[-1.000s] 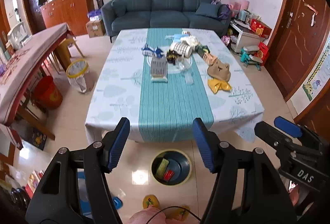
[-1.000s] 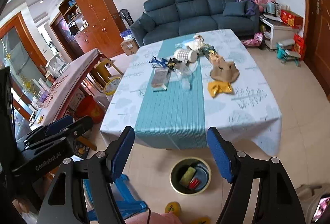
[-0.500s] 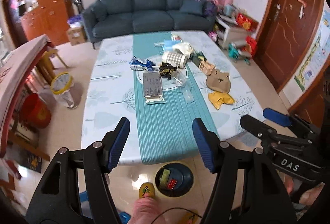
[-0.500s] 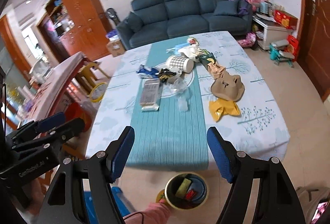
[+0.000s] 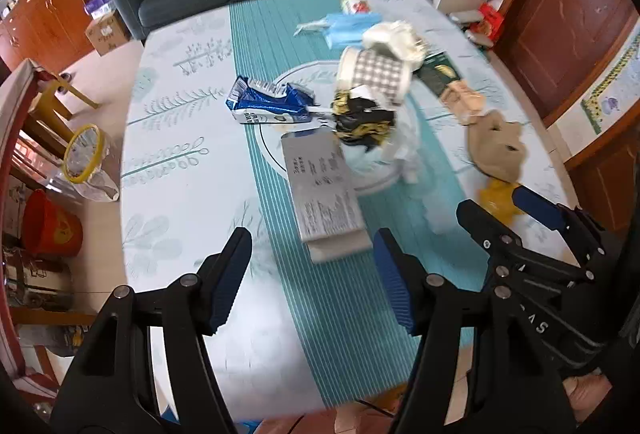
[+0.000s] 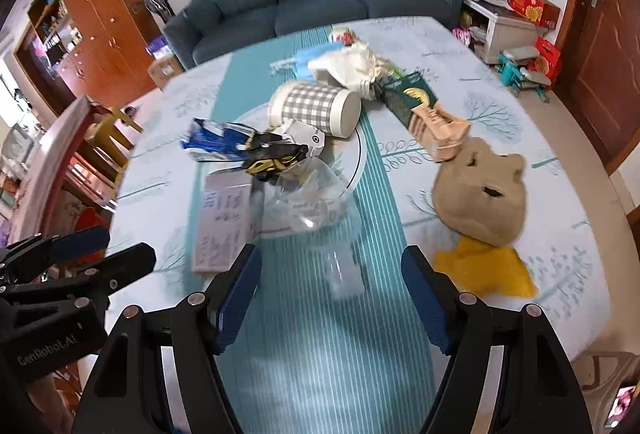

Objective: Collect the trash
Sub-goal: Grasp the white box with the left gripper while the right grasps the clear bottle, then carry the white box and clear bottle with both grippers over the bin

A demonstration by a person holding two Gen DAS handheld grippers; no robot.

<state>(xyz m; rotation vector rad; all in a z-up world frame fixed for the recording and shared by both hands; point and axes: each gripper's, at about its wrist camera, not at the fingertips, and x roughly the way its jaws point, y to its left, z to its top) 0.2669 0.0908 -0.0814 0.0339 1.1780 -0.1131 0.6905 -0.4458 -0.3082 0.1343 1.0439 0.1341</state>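
Both grippers have come forward and down over the worktop (image 5: 172,194) since a second ago, so the floor bin that showed below its near edge is now out of view and the litter fills both pictures. Left gripper (image 5: 312,274) hangs with its blue-padded fingers (image 5: 230,276) set well apart and nothing between them; just beyond them lies a flat grey printed packet (image 5: 324,190) on the teal striped runner. Right gripper (image 6: 332,292) likewise has its fingers (image 6: 424,304) spread wide and empty, and just past them sits a crumpled clear plastic wrapper (image 6: 316,206), with what may be a small clear cup below it, though blur makes that hard to tell. Farther back in the heap are a blue and white snack bag (image 6: 216,142), a black and gold crumpled wrapper (image 6: 274,158), a grey checked paper cup (image 6: 316,108) lying on its side, white crumpled paper (image 6: 356,64) and a dark green carton (image 6: 408,96). To the right, well apart from the heap, a tan hat (image 6: 480,194) lies partly over a yellow cloth (image 6: 484,272). In the left view the right gripper's black frame shows at the lower right
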